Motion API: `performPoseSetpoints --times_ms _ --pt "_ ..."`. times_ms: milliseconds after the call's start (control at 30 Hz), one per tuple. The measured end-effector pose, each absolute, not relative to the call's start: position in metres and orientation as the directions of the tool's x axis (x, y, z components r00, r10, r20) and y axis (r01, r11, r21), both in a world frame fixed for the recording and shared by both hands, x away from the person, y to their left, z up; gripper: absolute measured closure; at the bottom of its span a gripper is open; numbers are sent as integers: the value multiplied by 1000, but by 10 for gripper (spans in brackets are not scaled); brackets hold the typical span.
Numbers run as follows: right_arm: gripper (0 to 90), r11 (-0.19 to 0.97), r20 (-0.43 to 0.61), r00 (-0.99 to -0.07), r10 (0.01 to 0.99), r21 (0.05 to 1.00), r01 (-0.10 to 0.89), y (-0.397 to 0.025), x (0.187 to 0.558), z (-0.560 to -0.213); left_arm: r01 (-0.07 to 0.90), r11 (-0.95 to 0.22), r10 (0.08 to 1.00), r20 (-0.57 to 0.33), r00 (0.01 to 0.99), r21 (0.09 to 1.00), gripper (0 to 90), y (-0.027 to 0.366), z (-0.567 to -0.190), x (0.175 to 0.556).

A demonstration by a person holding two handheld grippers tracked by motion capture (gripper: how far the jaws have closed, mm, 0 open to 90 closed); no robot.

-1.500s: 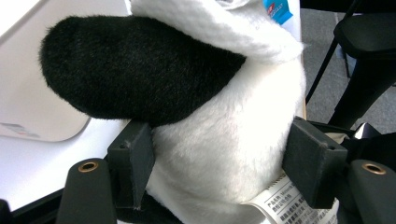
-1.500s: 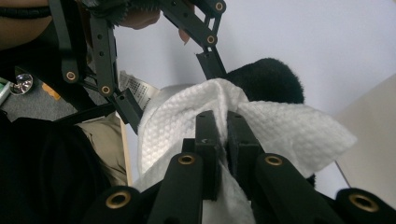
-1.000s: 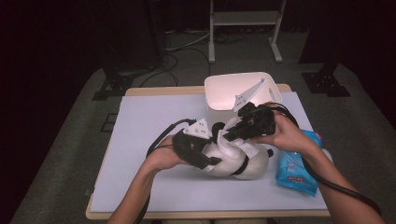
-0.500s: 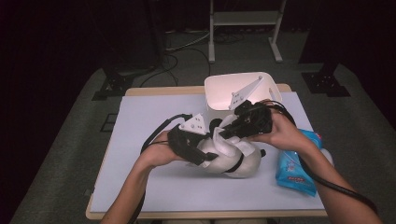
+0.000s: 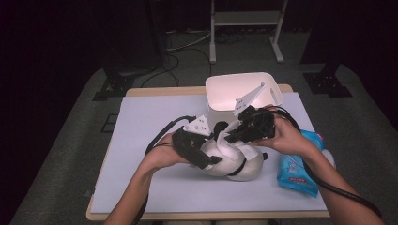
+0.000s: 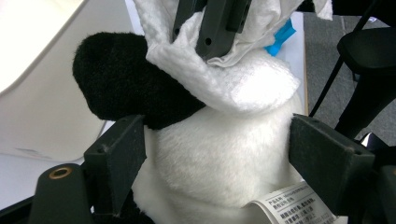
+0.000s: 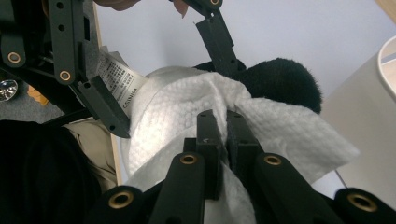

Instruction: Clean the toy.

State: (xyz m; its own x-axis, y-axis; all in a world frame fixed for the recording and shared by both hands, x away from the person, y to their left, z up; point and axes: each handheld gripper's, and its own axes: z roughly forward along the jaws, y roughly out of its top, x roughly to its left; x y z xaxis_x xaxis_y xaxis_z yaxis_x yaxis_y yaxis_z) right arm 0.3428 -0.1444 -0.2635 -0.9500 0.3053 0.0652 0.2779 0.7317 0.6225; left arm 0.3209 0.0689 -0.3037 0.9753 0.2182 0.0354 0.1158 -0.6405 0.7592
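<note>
Pale tabletop (image 5: 141, 122) carries our work: at left our left gripper (image 5: 199, 152) clamps its wide-set jaws on the plush panda (image 5: 244, 164) lying at centre, our right gripper (image 5: 234, 136) pinches a white wipe (image 5: 230, 139) against it, wipes packet (image 5: 295, 168) right.

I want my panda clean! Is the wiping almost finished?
Already done: a white wipe is out and the panda toy sits gripped between the left gripper jaws. In hand: the right gripper, shut on the wipe, presses it against the toy's white fur. How much fur is left, I cannot tell.
</note>
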Motion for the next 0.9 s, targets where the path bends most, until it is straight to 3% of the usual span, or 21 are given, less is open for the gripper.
performPoseSetpoints --times_ms 900 --pt "852 704 66 -923 378 628 333 -183 342 -261 141 -633 219 2 976 761 126 77 -317 323"
